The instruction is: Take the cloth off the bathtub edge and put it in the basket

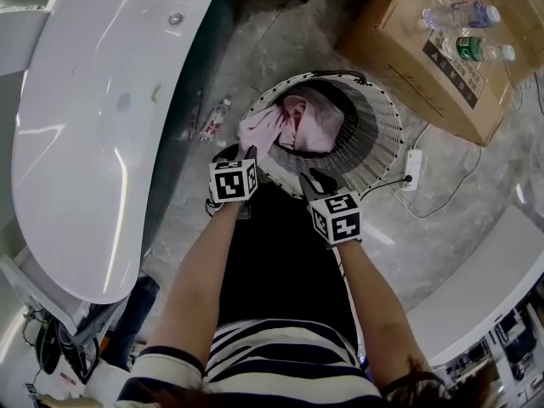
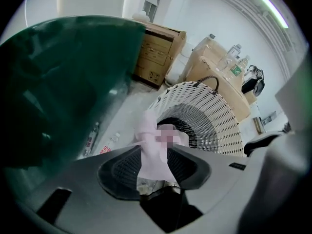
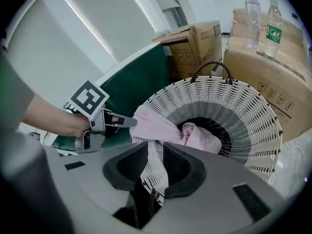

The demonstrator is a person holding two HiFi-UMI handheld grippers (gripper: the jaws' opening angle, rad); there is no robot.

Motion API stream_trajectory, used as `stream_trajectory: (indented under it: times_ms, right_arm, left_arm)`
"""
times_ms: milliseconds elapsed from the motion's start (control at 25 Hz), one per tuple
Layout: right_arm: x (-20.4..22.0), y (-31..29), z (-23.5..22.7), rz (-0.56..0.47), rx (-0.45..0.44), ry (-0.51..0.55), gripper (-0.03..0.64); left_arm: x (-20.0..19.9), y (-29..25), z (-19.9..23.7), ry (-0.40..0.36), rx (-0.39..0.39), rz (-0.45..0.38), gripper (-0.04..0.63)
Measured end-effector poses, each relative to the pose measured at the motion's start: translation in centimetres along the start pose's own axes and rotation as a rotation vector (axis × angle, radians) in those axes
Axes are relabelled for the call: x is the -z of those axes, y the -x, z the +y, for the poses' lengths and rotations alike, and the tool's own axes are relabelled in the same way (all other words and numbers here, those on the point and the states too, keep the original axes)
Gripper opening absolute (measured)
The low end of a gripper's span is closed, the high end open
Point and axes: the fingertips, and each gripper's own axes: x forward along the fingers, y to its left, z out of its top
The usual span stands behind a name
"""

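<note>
A pink cloth [image 1: 297,126] lies partly inside the white woven basket [image 1: 382,134], and one end hangs over its near-left rim. My left gripper [image 1: 240,153] is at that rim, shut on the hanging end of the cloth [image 2: 153,150]. In the right gripper view its tips [image 3: 124,122] pinch the cloth [image 3: 156,123]. My right gripper [image 1: 313,184] is at the basket's near rim. The woven wall [image 3: 155,165] sits between its jaws and they grip it. The white bathtub [image 1: 102,100] with its dark green outer wall [image 2: 58,82] is to the left.
A cardboard box [image 1: 425,49] with two water bottles [image 1: 463,14] stands behind the basket on the right. A bottle [image 1: 214,121] lies on the floor between tub and basket. A power strip [image 1: 412,167] with cable lies right of the basket. A white counter [image 1: 484,287] is at lower right.
</note>
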Motion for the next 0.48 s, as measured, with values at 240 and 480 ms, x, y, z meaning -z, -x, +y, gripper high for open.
stream_trajectory:
  times_ms: [240, 480]
  right_arm:
    - [-0.34, 0.28, 0.02, -0.014, 0.005, 0.003, 0.104]
    - [-0.75, 0.3, 0.4, -0.023, -0.004, -0.005, 0.097]
  left_arm:
    - [0.14, -0.62, 0.36, -0.025, -0.024, 0.013, 0.114]
    - [-0.43, 0.29, 0.26, -0.027, -0.037, -0.011, 0.051]
